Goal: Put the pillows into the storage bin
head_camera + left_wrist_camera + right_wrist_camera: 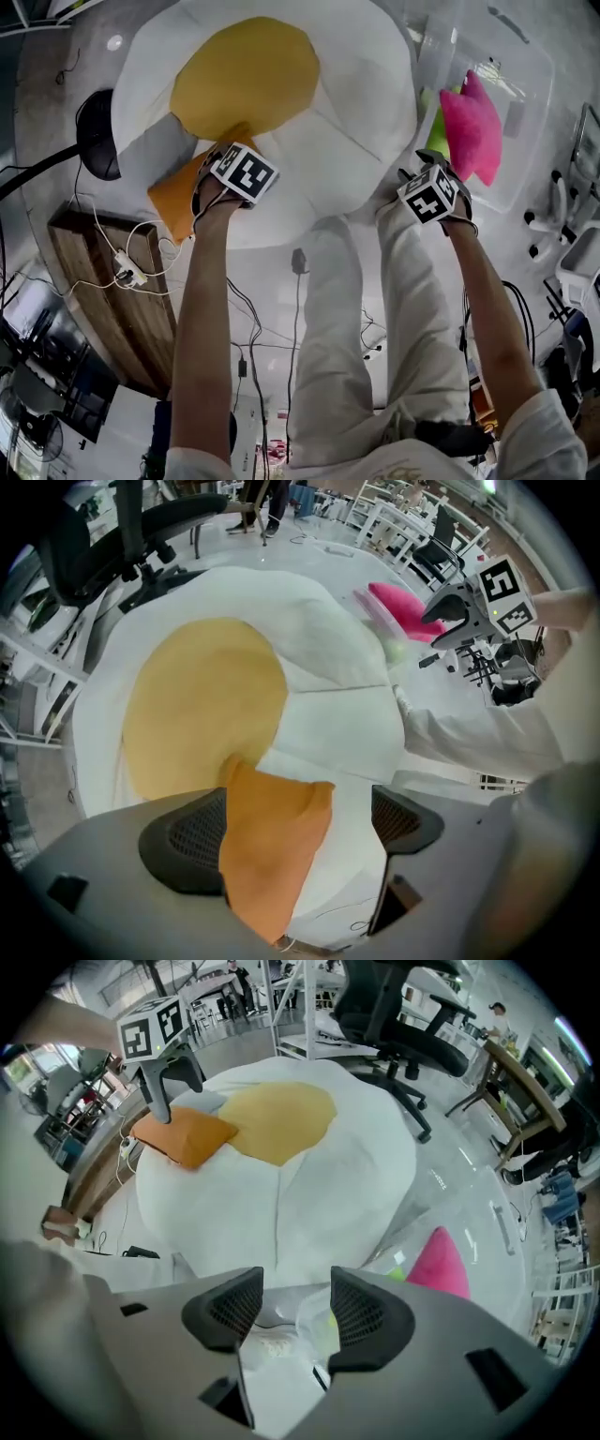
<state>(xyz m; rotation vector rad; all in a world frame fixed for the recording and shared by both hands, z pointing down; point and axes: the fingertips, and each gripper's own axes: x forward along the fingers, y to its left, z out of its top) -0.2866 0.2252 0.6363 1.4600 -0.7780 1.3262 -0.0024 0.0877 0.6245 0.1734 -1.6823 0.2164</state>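
Note:
An orange pillow [178, 202] lies on the left edge of a big white beanbag [366, 94] with a yellow round patch [246, 77]. My left gripper [225, 183] points down over its corner. In the left gripper view that orange pillow [272, 846] sits between the wide jaws, against the left pad, with a gap to the right pad [408, 822]. My right gripper [433, 187] hangs open between the beanbag and the clear storage bin [525, 84], nothing between its pads [361, 1316]. A pink pillow [473, 127] and a green pillow [437, 131] are in the bin.
The person's legs in white trousers [375, 328] stand at the beanbag's near edge. A wooden board [103, 300] with a power strip and cables lies at the left. A black chair base [98, 136] is beside the beanbag, and white chairs [562, 216] stand at the far right.

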